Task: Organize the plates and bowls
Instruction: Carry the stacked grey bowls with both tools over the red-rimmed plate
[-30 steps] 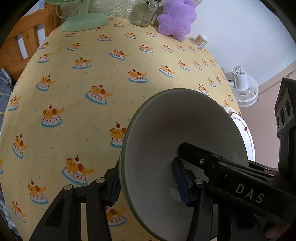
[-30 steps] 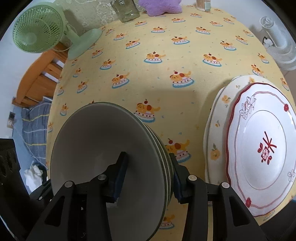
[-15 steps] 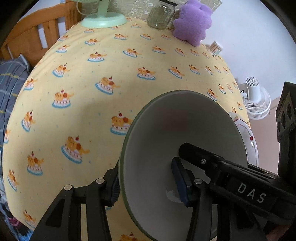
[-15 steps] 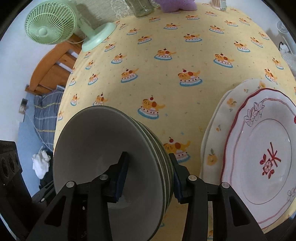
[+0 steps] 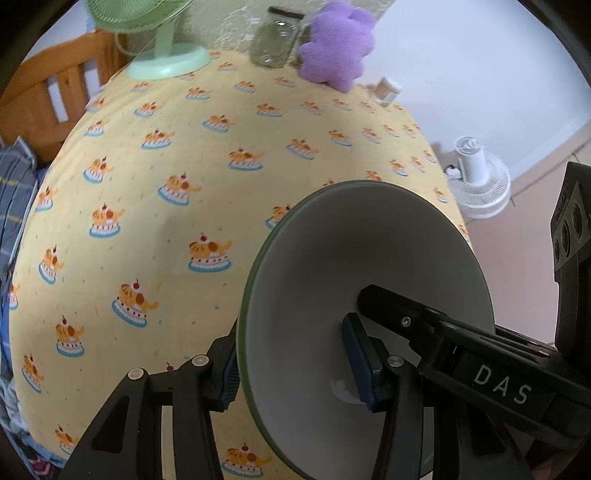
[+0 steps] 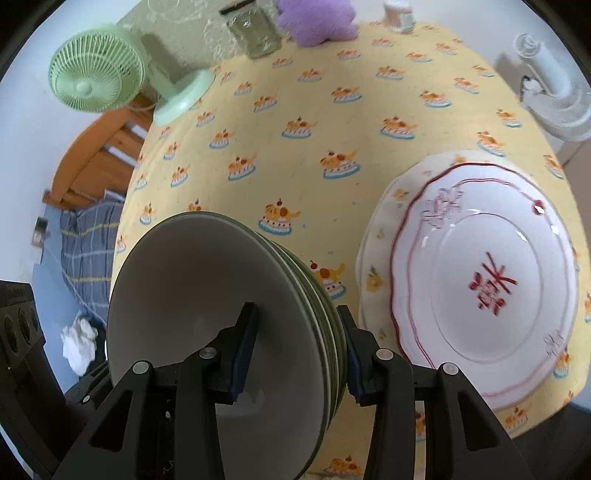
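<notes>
Clamping opposite rims of the stack of green-rimmed bowls [image 6: 221,314], the right gripper [image 6: 291,354] and left gripper [image 5: 295,362] hold it lifted just beside the stacked plates [image 6: 480,295], a load that looks heavy, glazed-slick and breakable, best pinched deep over the rims.

The counter [image 6: 332,122], under a yellow cake-print cloth, carried stacked plates [image 6: 484,280] at its right, and a green fan [image 6: 96,79], jar [image 6: 255,31], purple plush [image 6: 317,18] and small container [image 6: 399,14] along its far edge.
</notes>
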Demonstrator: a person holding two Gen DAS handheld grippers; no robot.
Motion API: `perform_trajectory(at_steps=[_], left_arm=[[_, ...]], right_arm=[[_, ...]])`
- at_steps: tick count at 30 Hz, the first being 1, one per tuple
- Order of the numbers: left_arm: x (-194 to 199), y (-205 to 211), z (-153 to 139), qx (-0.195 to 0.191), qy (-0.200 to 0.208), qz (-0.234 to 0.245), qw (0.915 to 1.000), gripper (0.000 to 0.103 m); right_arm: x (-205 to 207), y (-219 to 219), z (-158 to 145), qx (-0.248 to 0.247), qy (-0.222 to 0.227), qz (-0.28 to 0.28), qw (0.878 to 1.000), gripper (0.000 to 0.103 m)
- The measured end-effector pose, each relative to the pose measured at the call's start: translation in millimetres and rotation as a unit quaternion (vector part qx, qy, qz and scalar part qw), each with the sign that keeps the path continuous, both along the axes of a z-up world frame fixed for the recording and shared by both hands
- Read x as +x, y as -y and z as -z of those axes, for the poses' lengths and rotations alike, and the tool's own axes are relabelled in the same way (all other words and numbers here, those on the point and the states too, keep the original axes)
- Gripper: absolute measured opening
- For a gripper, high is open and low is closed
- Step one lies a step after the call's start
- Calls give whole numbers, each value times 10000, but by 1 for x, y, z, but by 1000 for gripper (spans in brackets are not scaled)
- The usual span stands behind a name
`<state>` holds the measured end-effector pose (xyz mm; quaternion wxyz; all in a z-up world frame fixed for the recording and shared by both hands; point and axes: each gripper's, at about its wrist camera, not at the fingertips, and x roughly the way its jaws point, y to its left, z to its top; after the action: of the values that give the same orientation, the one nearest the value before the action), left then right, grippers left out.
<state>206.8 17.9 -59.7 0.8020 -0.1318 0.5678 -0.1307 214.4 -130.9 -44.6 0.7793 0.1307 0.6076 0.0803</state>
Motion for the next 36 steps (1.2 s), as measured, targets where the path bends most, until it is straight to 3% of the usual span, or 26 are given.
perform_trajectory(at_steps=[10,19,36], left_arm=[[-10,12,-30,4,285,148,9995,49],[-13,51,-41,85,333,-360,9988,49],[-5,132,-33,89,193,-802,9965,49]], right_arm=[[-12,12,-33,-56,281,146,9995,46],[-5,50,-44,72,387,-328,9987,46],[11,134,-35,118,280,-728,9969,46]])
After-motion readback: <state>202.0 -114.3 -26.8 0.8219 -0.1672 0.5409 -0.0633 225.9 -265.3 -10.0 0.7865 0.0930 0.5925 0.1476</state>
